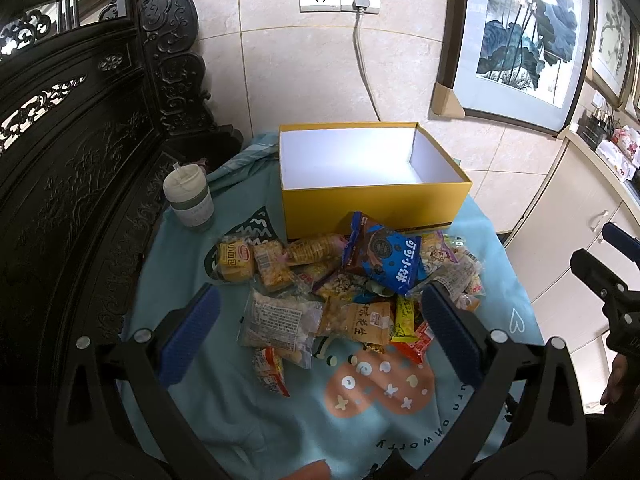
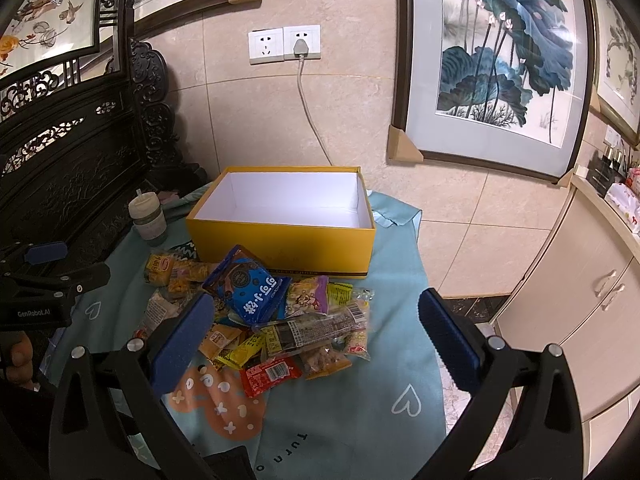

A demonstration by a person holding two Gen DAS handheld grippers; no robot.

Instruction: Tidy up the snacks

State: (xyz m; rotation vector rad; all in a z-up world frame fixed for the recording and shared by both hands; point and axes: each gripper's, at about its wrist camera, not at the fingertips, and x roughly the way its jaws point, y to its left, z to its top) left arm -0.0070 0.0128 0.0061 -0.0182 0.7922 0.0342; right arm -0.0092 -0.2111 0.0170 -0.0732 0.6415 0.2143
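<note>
A pile of snack packets (image 1: 340,292) (image 2: 272,320) lies on a light blue cloth, just in front of a yellow box (image 1: 376,204) (image 2: 280,240) with an empty white inside. On top of the pile leans a blue cookie bag (image 1: 384,256) (image 2: 248,288). My left gripper (image 1: 320,332) hovers open over the near side of the pile with nothing between its fingers. My right gripper (image 2: 316,336) is open too, above the pile's right part, holding nothing. Each gripper shows in the other's view: the right gripper (image 1: 608,264) and the left gripper (image 2: 52,264).
A lidded cup (image 1: 188,196) (image 2: 147,216) stands left of the box. Dark carved wooden furniture (image 1: 72,160) lines the left. A cable (image 1: 364,72) runs down the tiled wall behind the box. White cabinets (image 2: 568,280) stand on the right. A hand (image 2: 20,360) holds the left gripper.
</note>
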